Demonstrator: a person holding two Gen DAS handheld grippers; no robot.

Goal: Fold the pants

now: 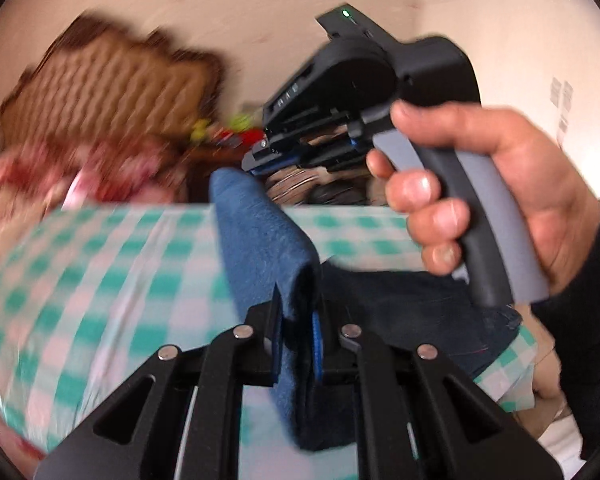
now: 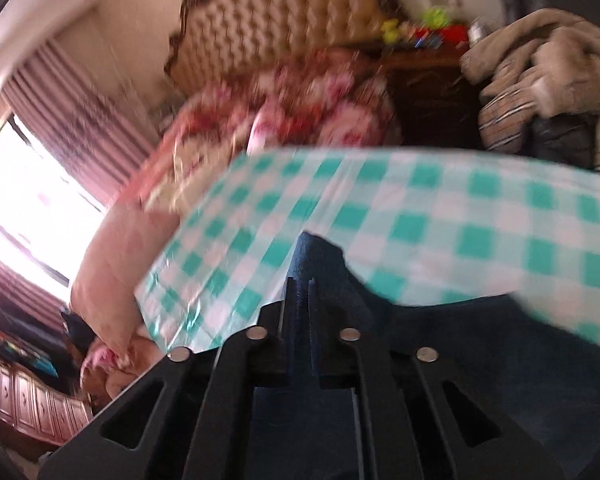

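The blue pants (image 1: 260, 240) hang lifted above a table with a green-and-white checked cloth (image 1: 100, 280). My left gripper (image 1: 296, 320) is shut on a thick fold of the pants. My right gripper (image 1: 256, 166), seen from the left wrist view in a bare hand, pinches the far upper end of the same fabric. In the right wrist view my right gripper (image 2: 298, 300) is shut on the dark blue pants (image 2: 320, 256), and more of the fabric (image 2: 480, 360) drapes down to the right. The views are blurred.
A tufted brown headboard (image 2: 276, 16) and a red floral bedspread (image 2: 300, 100) lie behind the table. A pile of beige and striped clothes (image 2: 540, 80) sits at the right. A bright window with pink curtains (image 2: 40, 200) is at the left.
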